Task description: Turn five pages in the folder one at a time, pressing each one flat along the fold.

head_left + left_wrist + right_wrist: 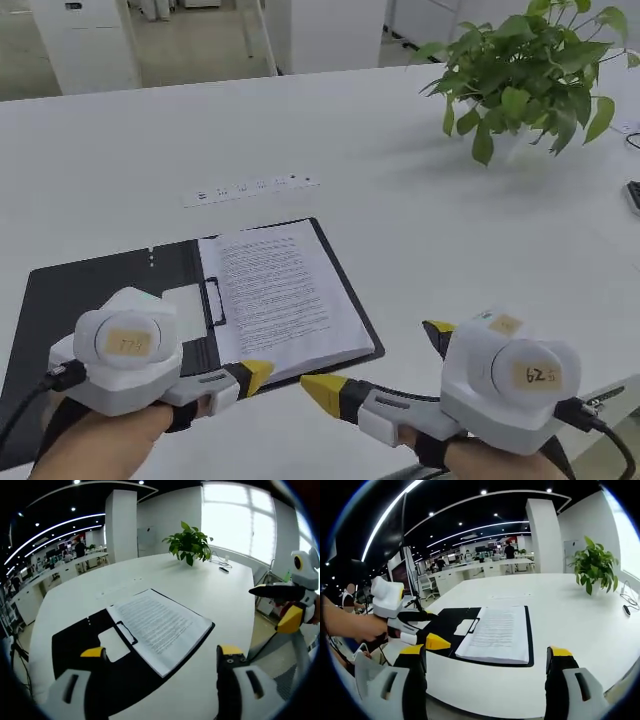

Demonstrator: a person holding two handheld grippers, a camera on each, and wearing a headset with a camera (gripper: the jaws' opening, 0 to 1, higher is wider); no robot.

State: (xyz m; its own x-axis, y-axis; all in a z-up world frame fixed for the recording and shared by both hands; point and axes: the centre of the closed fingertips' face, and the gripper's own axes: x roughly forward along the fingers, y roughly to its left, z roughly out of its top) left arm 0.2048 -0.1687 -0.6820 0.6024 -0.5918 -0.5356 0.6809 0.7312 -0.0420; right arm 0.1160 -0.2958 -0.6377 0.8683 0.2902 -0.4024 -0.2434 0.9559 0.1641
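Observation:
A black folder (90, 290) lies open on the white table (420, 220), with a stack of printed pages (275, 285) on its right half under a metal clip (213, 300). My left gripper (250, 378) hovers open at the folder's near edge; in its own view the folder (80, 635) and pages (160, 625) lie just ahead of its spread jaws (161, 651). My right gripper (380, 360) is open too, off the folder's near right corner, apart from the pages (497, 632). Nothing sits between either pair of jaws (486, 651).
A potted plant (530, 70) stands at the far right of the table. A flush power strip (250, 187) lies just beyond the folder. A dark device and cable (633, 195) sit at the right edge. The table's near edge runs below the grippers.

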